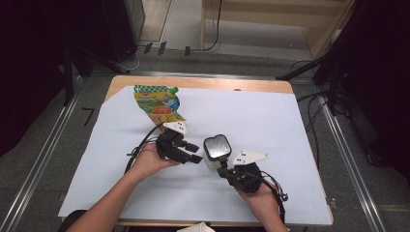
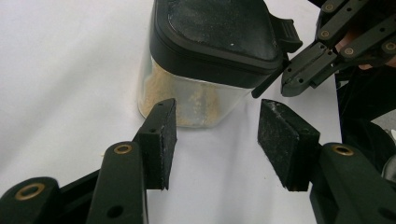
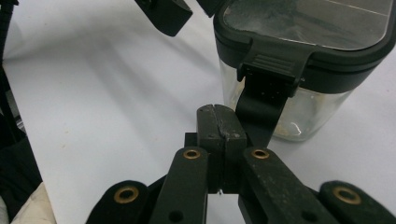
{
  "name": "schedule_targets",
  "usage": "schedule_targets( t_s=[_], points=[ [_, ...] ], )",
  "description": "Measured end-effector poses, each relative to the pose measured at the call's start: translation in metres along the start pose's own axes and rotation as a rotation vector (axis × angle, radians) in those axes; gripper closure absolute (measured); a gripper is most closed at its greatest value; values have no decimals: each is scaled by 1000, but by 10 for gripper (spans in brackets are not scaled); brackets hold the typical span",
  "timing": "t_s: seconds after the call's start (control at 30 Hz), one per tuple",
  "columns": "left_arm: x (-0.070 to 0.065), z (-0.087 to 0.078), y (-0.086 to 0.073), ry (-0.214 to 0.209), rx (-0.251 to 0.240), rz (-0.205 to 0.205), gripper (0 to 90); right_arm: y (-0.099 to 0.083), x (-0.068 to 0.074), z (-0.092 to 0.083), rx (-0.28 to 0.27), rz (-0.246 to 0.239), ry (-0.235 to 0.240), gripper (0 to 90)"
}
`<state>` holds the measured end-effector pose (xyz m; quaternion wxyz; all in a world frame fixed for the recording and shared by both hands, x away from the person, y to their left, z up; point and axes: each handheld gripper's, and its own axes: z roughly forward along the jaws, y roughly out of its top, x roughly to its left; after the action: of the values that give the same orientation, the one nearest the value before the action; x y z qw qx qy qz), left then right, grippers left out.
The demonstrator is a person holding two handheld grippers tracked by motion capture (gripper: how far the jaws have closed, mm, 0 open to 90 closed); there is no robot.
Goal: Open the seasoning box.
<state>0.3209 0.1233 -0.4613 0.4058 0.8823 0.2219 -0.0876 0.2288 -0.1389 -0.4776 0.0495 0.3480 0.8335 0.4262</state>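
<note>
Getting set to open the small clear plastic jar with a black clip lid (image 2: 210, 60) in the middle of the white table sheet (image 1: 270, 121), left gripper (image 2: 215, 140) spread wide beside it, right gripper (image 3: 219, 126) pinched shut with nothing inside at the lid's black clip (image 3: 273, 65), likely needing a lift of that clip next.

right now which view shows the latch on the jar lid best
The right gripper view: the latch faces that camera, ribbed tab and hanging flap sharp, just beyond the shut right tongs. The left gripper view catches the latch edge-on at the lid's far side. In the high view the jar is too small to show it.
</note>
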Motion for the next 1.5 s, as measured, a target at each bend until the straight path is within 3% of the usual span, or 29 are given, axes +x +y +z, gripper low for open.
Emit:
schedule_targets(
  t_s=[0.57, 0.83, 0.97, 1.07, 1.13, 1.3, 1.4, 1.5],
  points=[
    [-1, 1, 0, -5, 3, 6, 466, -3, -29, -14, -5, 68, -52, 900],
    [-2, 2, 4, -18, 6, 10, 466, -6, -53, -23, 8, 120, -82, 900],
    [-1, 4, 9, -35, 8, 10, 444, -6, -63, -26, 8, 131, -98, 900],
    [0, 5, 12, -96, 31, -14, 436, -8, -69, -29, 8, 145, -110, 900],
    [-3, 6, 14, -79, 32, 21, 434, -9, -74, -30, 12, 152, -116, 900],
    [-1, 9, 28, -51, 11, 51, 391, -6, -85, -31, 8, 153, -132, 900],
    [4, 12, 39, -33, -7, 58, 363, -3, -91, -31, 4, 157, -132, 900],
    [5, 16, 45, -42, -8, 58, 323, -2, -91, -38, -14, 155, -140, 900]
  ],
)
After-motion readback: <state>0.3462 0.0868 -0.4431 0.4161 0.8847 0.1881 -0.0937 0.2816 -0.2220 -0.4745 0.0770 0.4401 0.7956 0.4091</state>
